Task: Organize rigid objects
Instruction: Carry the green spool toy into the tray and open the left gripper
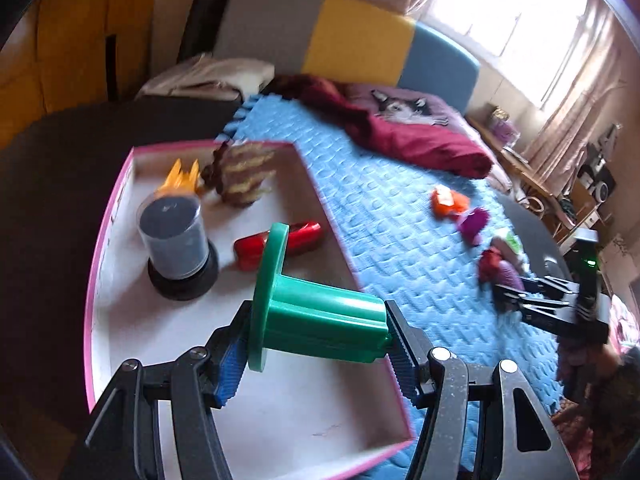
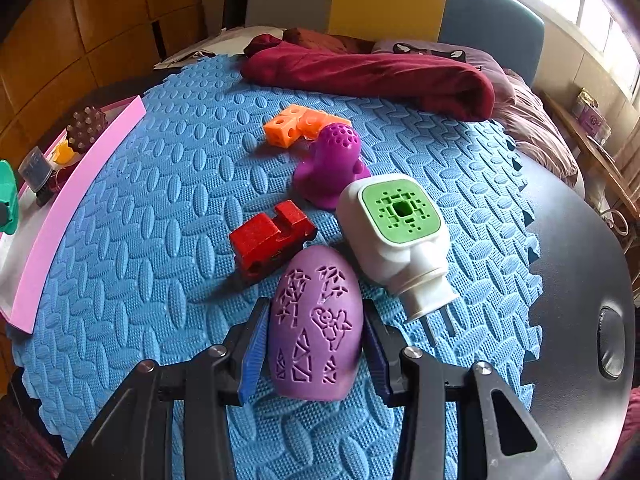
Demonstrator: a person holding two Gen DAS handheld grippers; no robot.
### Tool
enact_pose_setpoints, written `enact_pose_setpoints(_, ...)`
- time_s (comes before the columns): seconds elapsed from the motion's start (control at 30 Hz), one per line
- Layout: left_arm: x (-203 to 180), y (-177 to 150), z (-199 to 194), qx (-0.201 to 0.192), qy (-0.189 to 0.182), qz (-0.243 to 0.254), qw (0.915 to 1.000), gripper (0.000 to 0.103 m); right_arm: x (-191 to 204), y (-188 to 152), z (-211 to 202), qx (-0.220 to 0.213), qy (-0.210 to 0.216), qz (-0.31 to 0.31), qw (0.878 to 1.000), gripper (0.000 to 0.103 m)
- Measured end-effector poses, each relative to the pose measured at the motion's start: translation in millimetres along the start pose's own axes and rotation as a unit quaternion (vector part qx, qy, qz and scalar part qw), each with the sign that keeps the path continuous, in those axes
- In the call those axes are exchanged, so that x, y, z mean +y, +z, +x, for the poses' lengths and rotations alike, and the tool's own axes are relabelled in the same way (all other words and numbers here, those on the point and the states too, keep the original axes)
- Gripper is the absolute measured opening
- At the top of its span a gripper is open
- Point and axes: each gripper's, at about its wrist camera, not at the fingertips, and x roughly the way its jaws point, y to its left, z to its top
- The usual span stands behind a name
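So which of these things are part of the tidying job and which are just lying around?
Job:
- green plastic flanged spool, in left gripper
- purple carved egg, between right gripper pads
- pink-edged tray
- red wooden train
- orange cubes
- white plug-in diffuser

Lying about:
- maroon blanket
- blue foam mat

Lit by daylight from a blown-out window [image 1: 516,12] ahead and to the right. Bright overall, dim and warm toward the left edges. Strong fisheye bending and dark vignetting at the corners. Motion-blurred throughout the left wrist view, sharp in the right one. Soft shadows on the mat [image 2: 160,200], glare on the table [image 2: 580,248].
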Motion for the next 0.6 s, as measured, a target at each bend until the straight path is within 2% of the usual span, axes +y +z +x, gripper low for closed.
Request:
enact_pose_setpoints(0.13, 1.9, 9.2, 31.4, 0.034, 0.012, 0.002, 0.9994, 0.062, 0.2, 0.5, -0.2, -0.001, -0.003, -0.005, 1.0, 0.044)
enact_pose_setpoints(0.43, 4.0, 39.0, 65.6, 0.019, 0.055, 0.002, 0.9983, 0.062, -0.6, 1.7, 0.6, -0.003, 0.001, -0.003, 1.0, 0.044)
enact_pose_setpoints(0.6, 6.0, 34.0, 60.7, 0.018, 0.054, 0.0, 0.9984, 0.066, -1.1, 2.3, 1.0, -0.003, 0.002, -0.003, 1.0, 0.044)
